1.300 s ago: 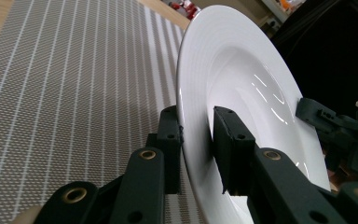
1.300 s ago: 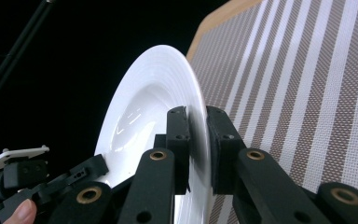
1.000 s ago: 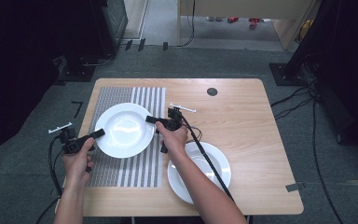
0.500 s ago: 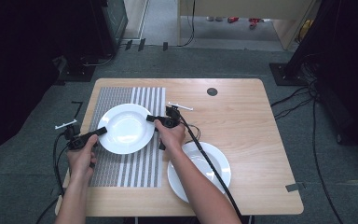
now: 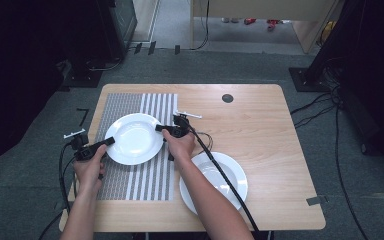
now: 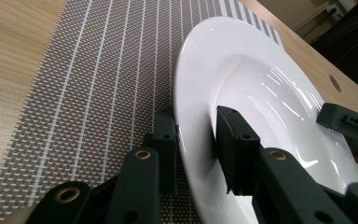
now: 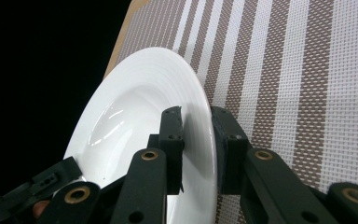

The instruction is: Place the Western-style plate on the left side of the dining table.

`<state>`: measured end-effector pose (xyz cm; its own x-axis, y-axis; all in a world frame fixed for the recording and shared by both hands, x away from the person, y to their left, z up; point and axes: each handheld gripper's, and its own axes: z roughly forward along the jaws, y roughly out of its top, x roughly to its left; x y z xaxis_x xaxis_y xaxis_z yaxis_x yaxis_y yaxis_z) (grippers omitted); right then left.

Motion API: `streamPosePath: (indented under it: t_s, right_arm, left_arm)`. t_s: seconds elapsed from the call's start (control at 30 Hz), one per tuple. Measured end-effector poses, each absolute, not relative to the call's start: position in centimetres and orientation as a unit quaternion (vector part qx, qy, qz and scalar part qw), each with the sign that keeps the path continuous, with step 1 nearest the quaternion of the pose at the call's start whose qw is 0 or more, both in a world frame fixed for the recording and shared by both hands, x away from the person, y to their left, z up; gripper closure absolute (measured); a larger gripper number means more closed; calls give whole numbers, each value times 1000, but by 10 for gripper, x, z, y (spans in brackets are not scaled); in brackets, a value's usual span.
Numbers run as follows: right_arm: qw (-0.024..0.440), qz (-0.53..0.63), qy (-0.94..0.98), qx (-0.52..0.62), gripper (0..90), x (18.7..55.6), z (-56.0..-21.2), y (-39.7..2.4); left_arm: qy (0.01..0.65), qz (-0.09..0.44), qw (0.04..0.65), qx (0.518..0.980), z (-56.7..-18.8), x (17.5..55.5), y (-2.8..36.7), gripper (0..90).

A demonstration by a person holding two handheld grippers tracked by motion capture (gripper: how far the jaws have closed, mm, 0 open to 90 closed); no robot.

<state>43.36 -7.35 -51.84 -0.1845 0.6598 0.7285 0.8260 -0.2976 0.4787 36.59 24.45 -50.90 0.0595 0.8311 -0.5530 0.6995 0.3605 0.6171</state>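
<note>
White glazed soup plate (image 5: pixel 134 138) over striped placemat (image 5: pixel 130 175), left half of table (image 5: pixel 260 130). Left gripper (image 5: pixel 104 143) and right gripper (image 5: pixel 161 128) clamp opposite rims. Likely rigid, slick, breakable; rim is the sensible hold. Second plate (image 5: pixel 230 172) nearer the person, right.

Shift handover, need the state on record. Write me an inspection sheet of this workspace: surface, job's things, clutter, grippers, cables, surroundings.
Surface: wooden table with a round dark hole near its far edge; striped placemat on its left part.
Job's things: white plate over the placemat, gripped at two opposite rim points; second white plate on bare wood near the front edge, partly under the right forearm.
Clutter: nothing seen.
Grippers: left gripper has its jaws astride the plate's rim; right gripper is closed on the opposite rim.
Cables: right gripper's cable runs back over the second plate; left one's hangs off the table's left edge.
Surroundings: grey floor, floor cables at right, dark equipment at both sides.
</note>
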Motion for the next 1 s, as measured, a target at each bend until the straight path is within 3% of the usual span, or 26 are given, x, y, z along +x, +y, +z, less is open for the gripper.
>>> streamPosePath:
  t_s: [0.2, 0.37, 0.57, 0.67, 0.83, 1.0]
  right_arm:
    - [45, -489, -625, -607, 722, 434, -515, -70]
    - [-25, -456, -668, -587, 551, 430, -496, -74]
    - [-28, -466, -697, -544, 447, 426, -475, -90]
    - [-60, -453, -712, -533, 367, 422, -467, -98]
    - [-48, -480, -702, -524, 261, 414, -457, -118]
    - [-58, -482, -696, -530, 257, 403, -451, -137]
  left_arm:
    - [669, 95, 459, 576, -508, 364, 242, 658]
    - [679, 116, 440, 577, -500, 361, 245, 475]
    - [687, 121, 406, 590, -498, 360, 239, 204]
    - [682, 130, 410, 592, -494, 356, 238, 160]
    - [664, 134, 424, 602, -486, 348, 235, 135]
    - [654, 138, 425, 611, -481, 338, 231, 96]
